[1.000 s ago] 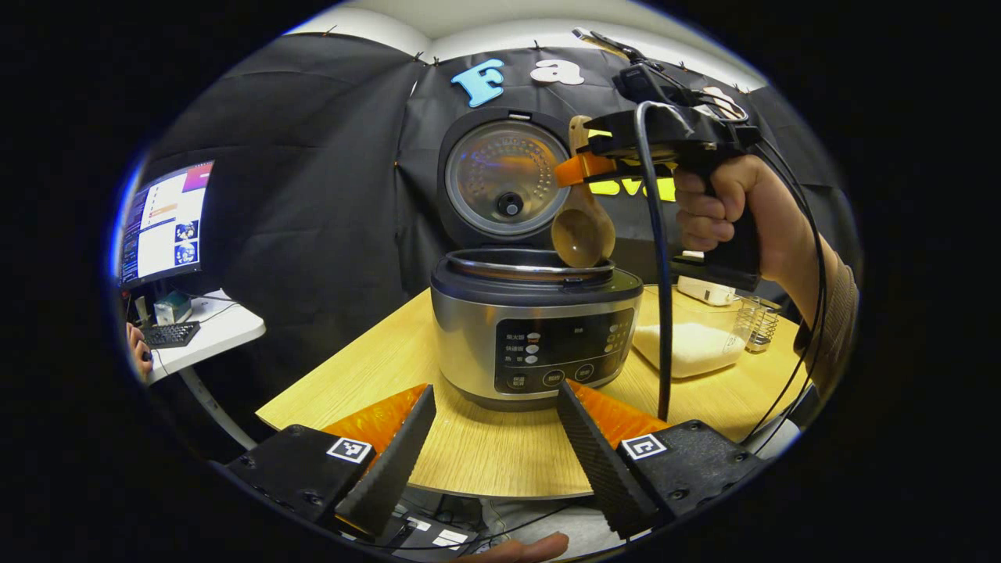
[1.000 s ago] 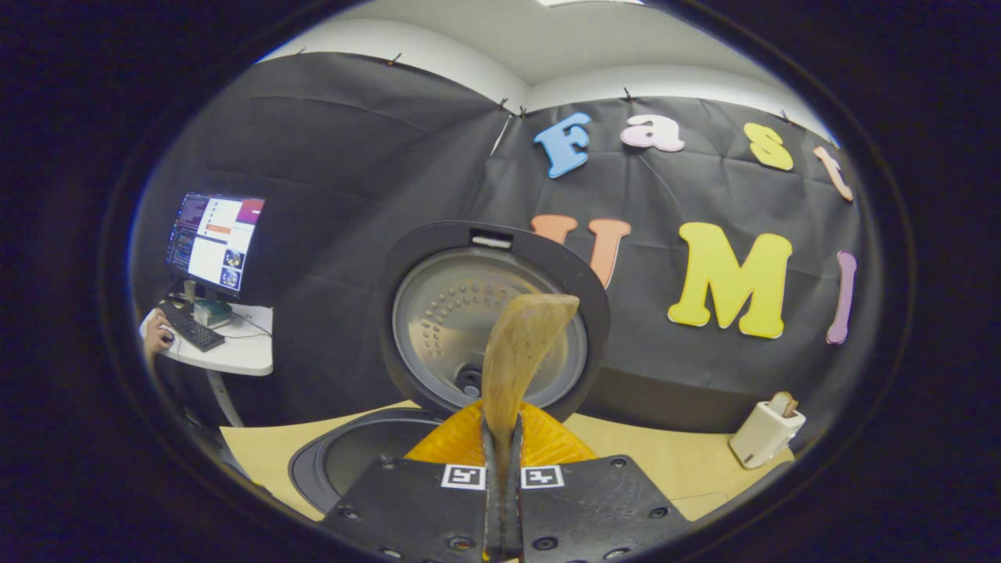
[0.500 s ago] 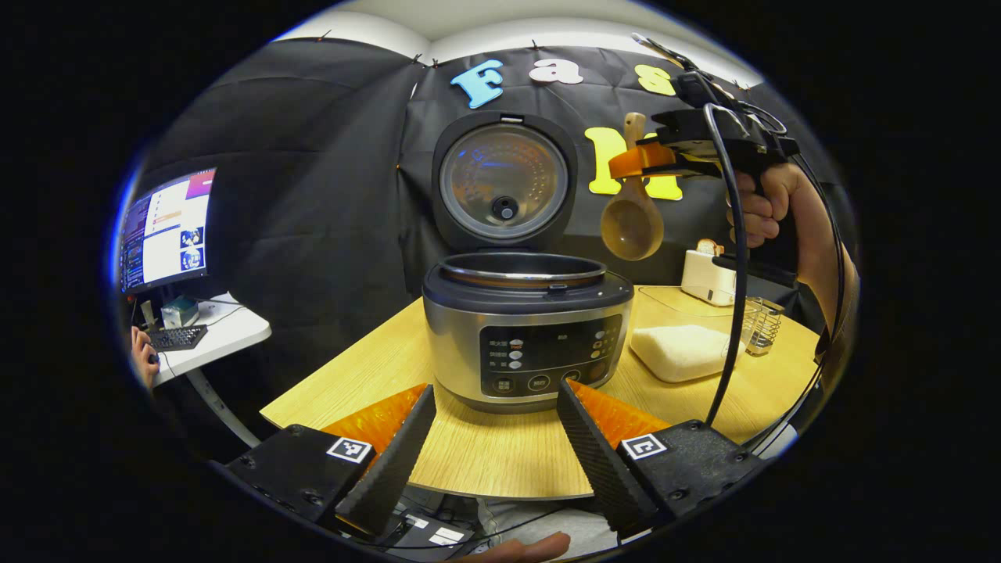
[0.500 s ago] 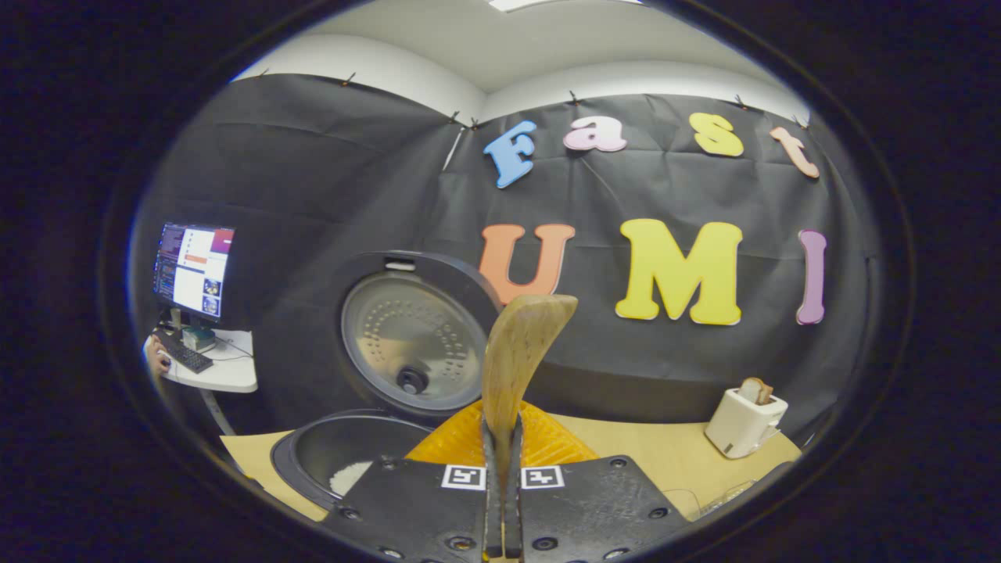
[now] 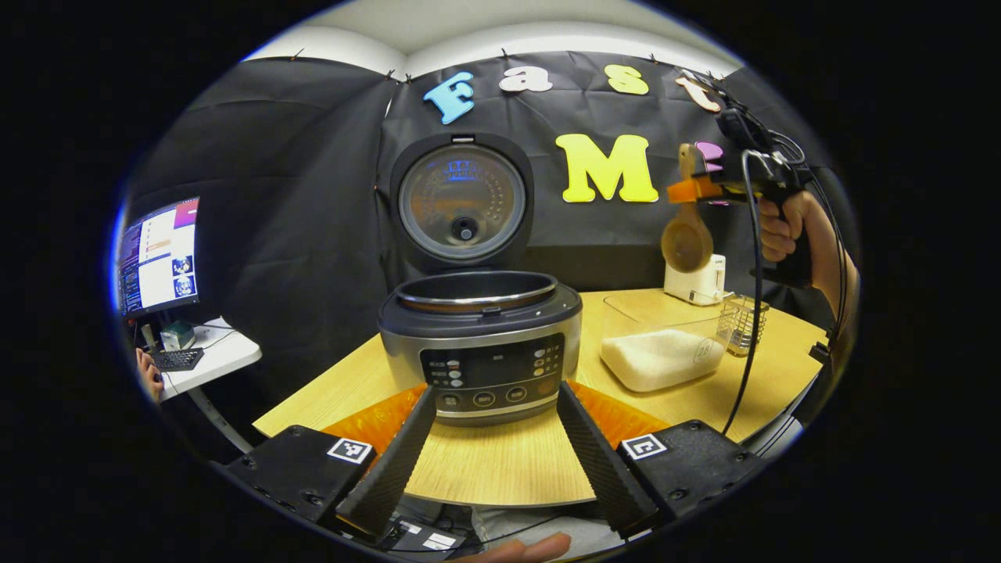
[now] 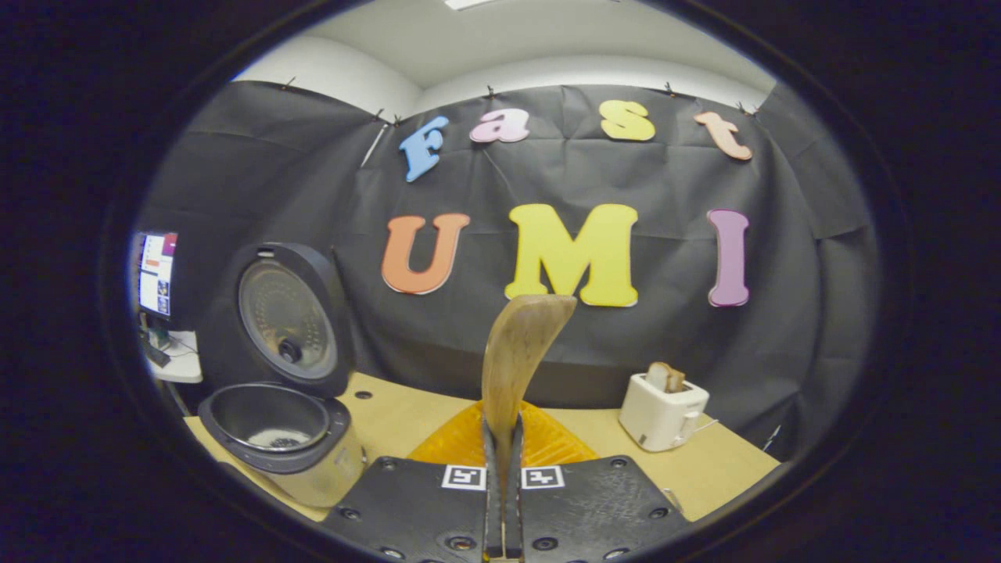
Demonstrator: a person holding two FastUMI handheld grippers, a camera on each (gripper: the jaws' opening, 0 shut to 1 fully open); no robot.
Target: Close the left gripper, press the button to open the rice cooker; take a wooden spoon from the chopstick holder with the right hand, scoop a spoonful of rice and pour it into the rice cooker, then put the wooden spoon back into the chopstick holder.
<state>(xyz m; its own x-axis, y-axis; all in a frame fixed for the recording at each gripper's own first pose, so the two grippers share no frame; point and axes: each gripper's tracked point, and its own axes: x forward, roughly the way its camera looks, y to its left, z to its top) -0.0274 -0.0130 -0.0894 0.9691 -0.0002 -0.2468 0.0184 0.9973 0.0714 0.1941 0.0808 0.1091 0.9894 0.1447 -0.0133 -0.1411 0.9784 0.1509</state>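
A black cloth wall backs a pale wooden table [image 5: 485, 469], where the rice cooker [image 5: 481, 344] stands with its lid [image 5: 461, 202] swung up and a little rice on the pot's floor in the right gripper view. In the left gripper view the left gripper [image 5: 489, 446] hovers low before the cooker's panel, its fingers spread wide apart on nothing. At about 2 o'clock there, the right gripper [image 5: 688, 190] is held high in a hand [image 5: 782, 231], clamped together on the wooden spoon [image 5: 687, 234]; the handle pokes up and the bowl hangs down, looking empty. The right gripper view shows the handle [image 6: 520, 352] pinched between both fingers. Below the spoon, around 3 o'clock, sits the wire chopstick holder [image 5: 749, 324], just beside a clear tub of rice [image 5: 657, 356] and near a white toaster [image 5: 692, 281]. The spoon is probably light and stiff, its smooth wood apt to pivot in a pinch, so holding mid-handle suits it. The holder looks light and easily tipped; lowering the spoon straight in seems wise.
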